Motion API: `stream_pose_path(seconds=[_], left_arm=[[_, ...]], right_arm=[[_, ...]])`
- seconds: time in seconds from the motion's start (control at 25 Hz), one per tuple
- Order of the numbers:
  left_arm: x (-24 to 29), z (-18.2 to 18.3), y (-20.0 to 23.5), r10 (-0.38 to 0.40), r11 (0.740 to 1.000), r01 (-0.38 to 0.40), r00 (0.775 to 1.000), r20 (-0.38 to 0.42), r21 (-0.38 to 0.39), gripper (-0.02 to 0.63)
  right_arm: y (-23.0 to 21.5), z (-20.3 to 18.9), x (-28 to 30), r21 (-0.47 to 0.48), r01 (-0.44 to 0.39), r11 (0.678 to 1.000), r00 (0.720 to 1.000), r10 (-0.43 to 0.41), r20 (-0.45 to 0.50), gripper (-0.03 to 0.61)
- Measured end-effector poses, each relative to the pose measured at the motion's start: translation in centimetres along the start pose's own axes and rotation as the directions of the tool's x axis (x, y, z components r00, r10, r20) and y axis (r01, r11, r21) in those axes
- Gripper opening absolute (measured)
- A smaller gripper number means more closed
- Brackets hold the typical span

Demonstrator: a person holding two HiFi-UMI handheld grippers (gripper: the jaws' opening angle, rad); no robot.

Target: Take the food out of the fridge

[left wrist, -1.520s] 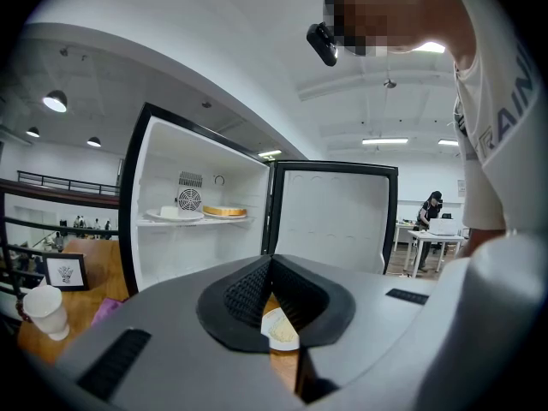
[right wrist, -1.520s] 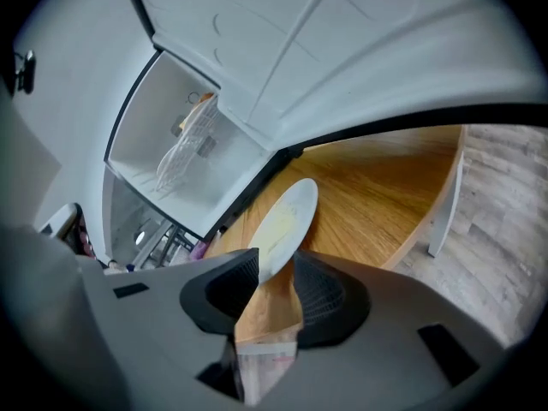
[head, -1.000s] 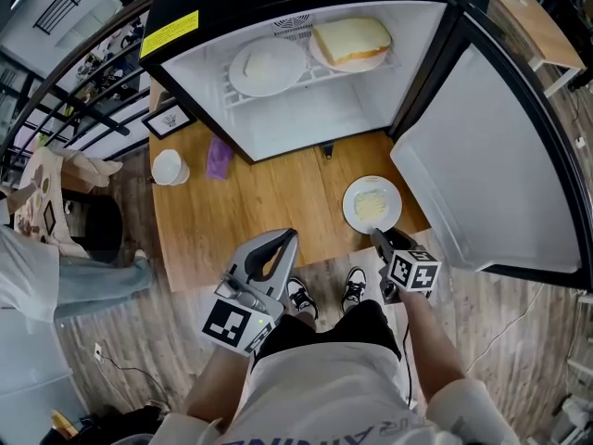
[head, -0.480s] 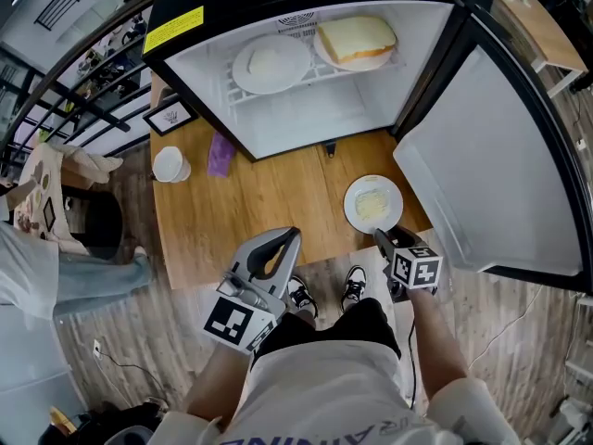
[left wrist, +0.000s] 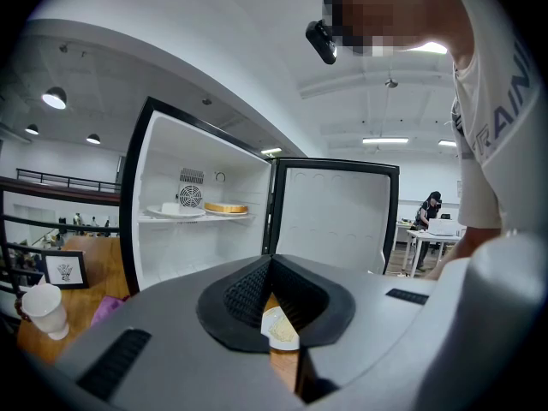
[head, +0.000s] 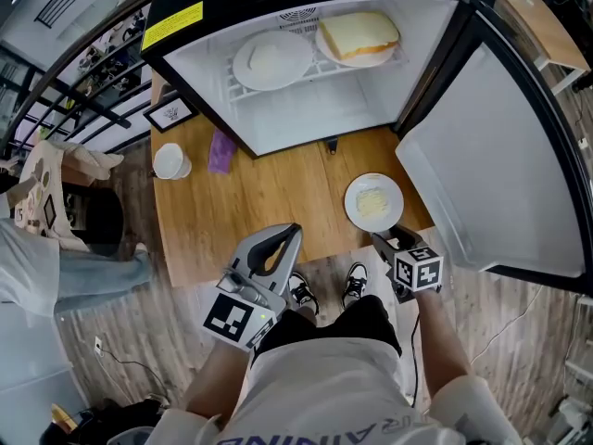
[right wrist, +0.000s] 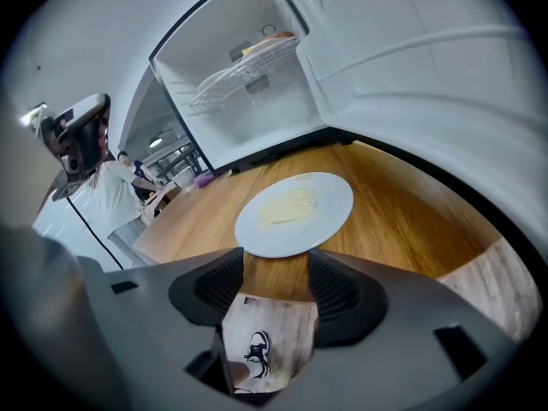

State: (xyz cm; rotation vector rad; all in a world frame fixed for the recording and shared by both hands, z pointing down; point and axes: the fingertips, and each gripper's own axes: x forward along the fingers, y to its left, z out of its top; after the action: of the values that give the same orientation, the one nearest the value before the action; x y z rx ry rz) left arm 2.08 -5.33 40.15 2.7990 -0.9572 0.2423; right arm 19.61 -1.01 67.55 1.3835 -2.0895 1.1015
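Food on white plates, three in all.
- One plate [head: 373, 202]: flat pale-yellow portion, on the table [head: 241, 202] in front of the fridge [head: 306, 109].
- Two on the fridge's wire shelf: a pale mound [head: 271, 60] and a yellow-edged slab [head: 359, 37].

Claws, two:
- Right claw [head: 380, 240]: opening, empty, table plate just past its tips.
- Left claw [head: 285, 239]: closed, empty.

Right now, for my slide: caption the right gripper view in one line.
Right gripper, jaws opening and gripping nothing, faces the plate of food on the wooden table before the open fridge.
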Motion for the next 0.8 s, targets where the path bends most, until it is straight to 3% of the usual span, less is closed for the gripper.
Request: stream_pose_path(seconds=[0.2, 0.52, 0.8], left_arm=[[0.0, 0.0, 0.1, -0.002, 1.000, 0.002, 1.000, -0.001, -0.002, 0.009], [-0.2, 0.3, 0.3, -0.004, 0.999, 0.004, 1.000, 0.012, -0.037, 0.009], [-0.6, 0.7, 0.3, 0.000, 0.999, 0.001, 1.000, 0.030, -0.037, 0.009]], right_arm=[[0.3, -0.3, 0.0, -0.082, 0.017, 0.996, 0.999, -0.020, -0.037, 0.232], [0.2, -0.7, -0.5, -0.049, 0.017, 0.999, 0.999, -0.019, -0.044, 0.232], [3.0, 3.8, -3.2, -0.061, -0.023, 0.998, 0.994, 0.029, 0.105, 0.227]])
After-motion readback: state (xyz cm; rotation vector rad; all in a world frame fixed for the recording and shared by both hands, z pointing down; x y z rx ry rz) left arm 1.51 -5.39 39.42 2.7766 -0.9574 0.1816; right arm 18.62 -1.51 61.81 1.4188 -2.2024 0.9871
